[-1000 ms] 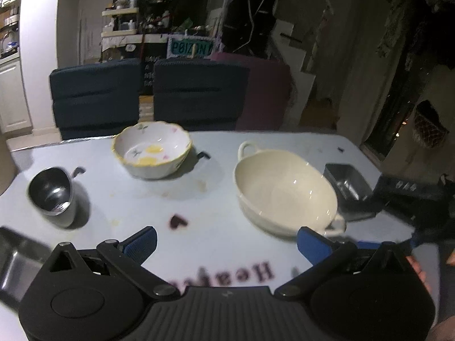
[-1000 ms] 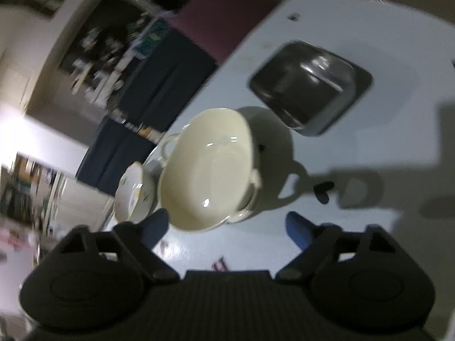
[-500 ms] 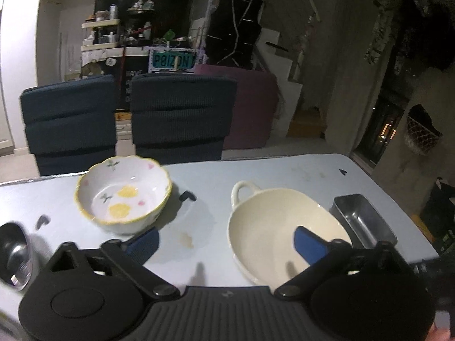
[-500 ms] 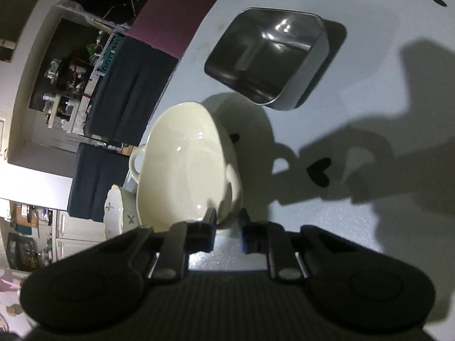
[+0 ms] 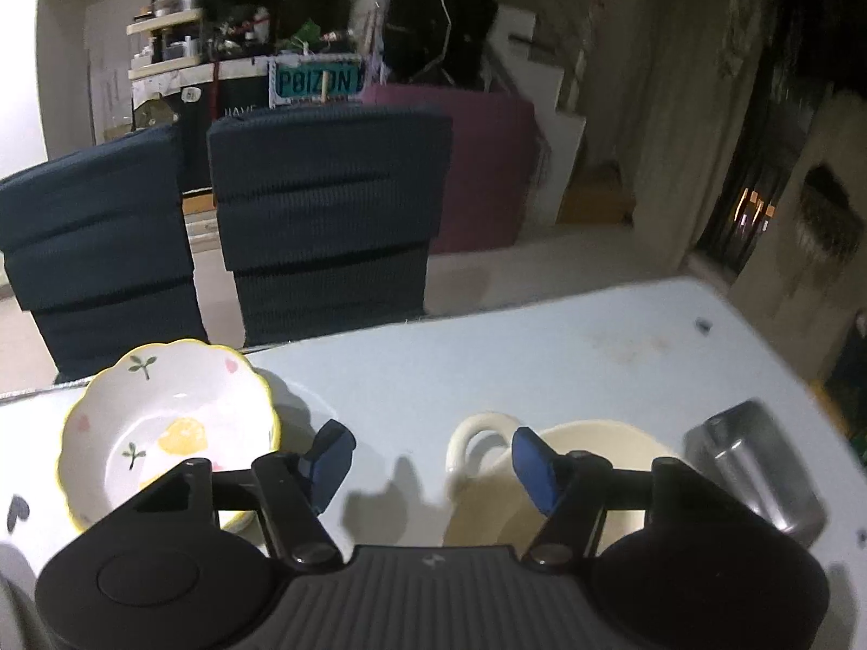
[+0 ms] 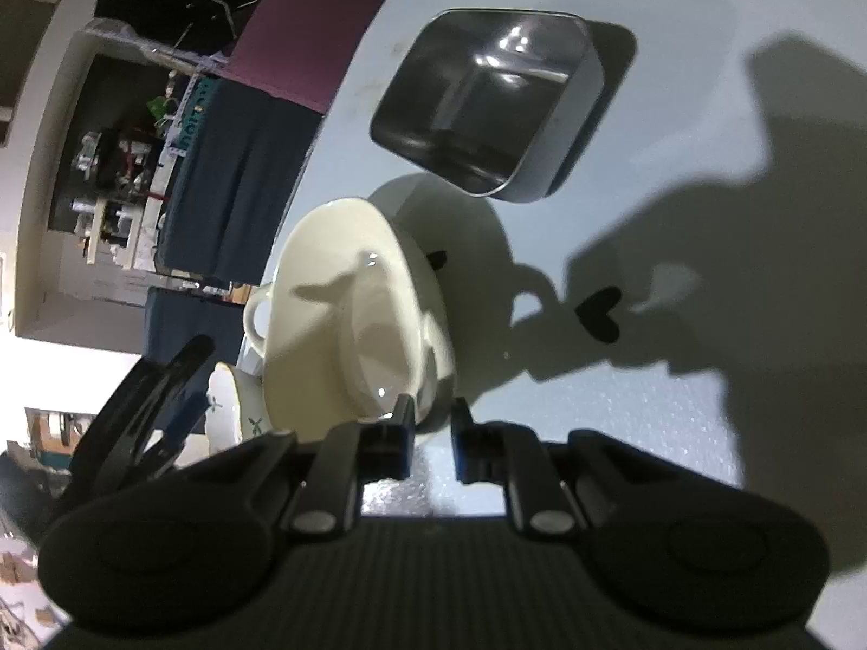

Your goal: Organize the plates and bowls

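Note:
A cream two-handled bowl (image 6: 347, 325) sits on the pale blue table (image 5: 542, 346). My right gripper (image 6: 432, 422) is shut on its near rim by the handle. The same bowl (image 5: 596, 449) shows in the left wrist view, its far handle (image 5: 477, 439) towards me. My left gripper (image 5: 428, 455) is open and empty, above the table between the cream bowl and a white scalloped bowl with yellow rim and painted fruit (image 5: 168, 428). That bowl also shows in the right wrist view (image 6: 233, 406), just beyond the cream bowl.
A square steel container (image 6: 487, 108) stands right of the cream bowl, also in the left wrist view (image 5: 758, 466). Two dark blue chairs (image 5: 325, 216) and a maroon one (image 5: 477, 162) stand at the table's far edge. Black heart marks (image 6: 596, 314) dot the tabletop.
My right gripper has gone from open beside the cream bowl to shut on its rim. My left gripper has moved forward, closer to both bowls; the steel cup has left its view.

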The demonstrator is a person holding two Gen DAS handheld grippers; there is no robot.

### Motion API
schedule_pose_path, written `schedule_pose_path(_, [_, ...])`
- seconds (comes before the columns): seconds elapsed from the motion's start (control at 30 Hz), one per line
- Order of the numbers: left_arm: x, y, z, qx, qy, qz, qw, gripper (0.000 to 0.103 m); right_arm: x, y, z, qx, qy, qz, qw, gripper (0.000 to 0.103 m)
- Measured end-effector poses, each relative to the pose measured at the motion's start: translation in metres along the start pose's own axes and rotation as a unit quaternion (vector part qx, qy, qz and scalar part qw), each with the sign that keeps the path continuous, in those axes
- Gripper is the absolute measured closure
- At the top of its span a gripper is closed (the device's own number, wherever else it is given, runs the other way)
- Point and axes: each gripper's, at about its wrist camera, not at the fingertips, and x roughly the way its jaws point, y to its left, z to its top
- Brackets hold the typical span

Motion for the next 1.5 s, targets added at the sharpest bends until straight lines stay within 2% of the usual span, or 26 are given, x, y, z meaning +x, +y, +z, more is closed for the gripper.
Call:
schedule_pose_path(0.17, [0.023, -0.004, 0.003, 0.027, 0.023, 0.040, 0.9986, 0.041, -0.007, 0.000, 0.001, -0.004, -0.030, -0.016, 0.999, 0.088])
schedule_pose_path(0.2, [0.026, -0.005, 0.004, 0.028, 0.025, 0.037, 0.9986, 0.041, -0.008, 0.000, 0.002, -0.003, -0.039, -0.019, 0.999, 0.088])
schedule_pose_path(0.3, [0.027, -0.007, 0.005, 0.040, 0.021, 0.039, 0.9982, 0.041, -0.006, -0.002, 0.004, -0.008, -0.037, -0.015, 0.999, 0.088])
schedule_pose_path(0.43, [0.024, -0.009, 0.002, 0.051, 0.021, 0.055, 0.9970, 0.041, -0.005, 0.009, 0.001, -0.056, -0.038, -0.027, 0.997, 0.094])
schedule_pose_path(0.5, [0.021, -0.003, -0.002, 0.051, 0.023, 0.062, 0.9965, 0.041, -0.003, 0.009, 0.004, -0.060, -0.039, -0.028, 0.997, 0.094])
schedule_pose_path(0.67, [0.002, 0.028, -0.014, 0.001, 0.037, 0.031, 0.9988, 0.041, 0.001, 0.013, 0.020, -0.089, -0.071, -0.033, 0.993, 0.094])
schedule_pose_path(0.8, [-0.016, 0.040, -0.029, -0.004, 0.037, 0.020, 0.9991, 0.041, 0.008, 0.015, 0.032, -0.108, -0.081, -0.026, 0.991, 0.093])
schedule_pose_path(1.03, [-0.041, 0.060, -0.049, -0.032, 0.052, -0.020, 0.9979, 0.043, 0.012, 0.015, 0.044, -0.127, -0.068, -0.008, 0.990, 0.089])
schedule_pose_path(1.17, [-0.050, 0.077, -0.044, -0.075, 0.029, -0.062, 0.9948, 0.045, 0.016, 0.016, 0.054, -0.137, -0.046, 0.004, 0.989, 0.086])
schedule_pose_path(1.23, [-0.048, 0.080, -0.040, -0.091, 0.034, -0.080, 0.9920, 0.049, 0.015, 0.017, 0.054, -0.142, -0.042, 0.005, 0.989, 0.084])
schedule_pose_path(1.3, [-0.043, 0.080, -0.038, -0.102, 0.046, -0.098, 0.9888, 0.058, 0.013, 0.022, 0.052, -0.161, -0.044, 0.004, 0.986, 0.078])
schedule_pose_path(1.33, [-0.041, 0.079, -0.038, -0.107, 0.053, -0.105, 0.9873, 0.061, 0.011, 0.026, 0.051, -0.171, -0.046, 0.006, 0.984, 0.071])
schedule_pose_path(1.37, [-0.038, 0.078, -0.038, -0.111, 0.060, -0.110, 0.9859, 0.068, 0.010, 0.028, 0.050, -0.177, -0.047, 0.007, 0.983, 0.066])
schedule_pose_path(1.4, [-0.035, 0.076, -0.038, -0.112, 0.065, -0.113, 0.9852, 0.079, 0.009, 0.030, 0.049, -0.184, -0.048, 0.006, 0.982, 0.065])
schedule_pose_path(1.47, [-0.030, 0.074, -0.040, -0.112, 0.074, -0.119, 0.9839, 0.085, 0.010, 0.034, 0.047, -0.204, -0.049, -0.001, 0.978, 0.065])
schedule_pose_path(1.5, [-0.028, 0.072, -0.041, -0.113, 0.078, -0.120, 0.9832, 0.085, 0.011, 0.035, 0.046, -0.211, -0.048, -0.004, 0.976, 0.065])
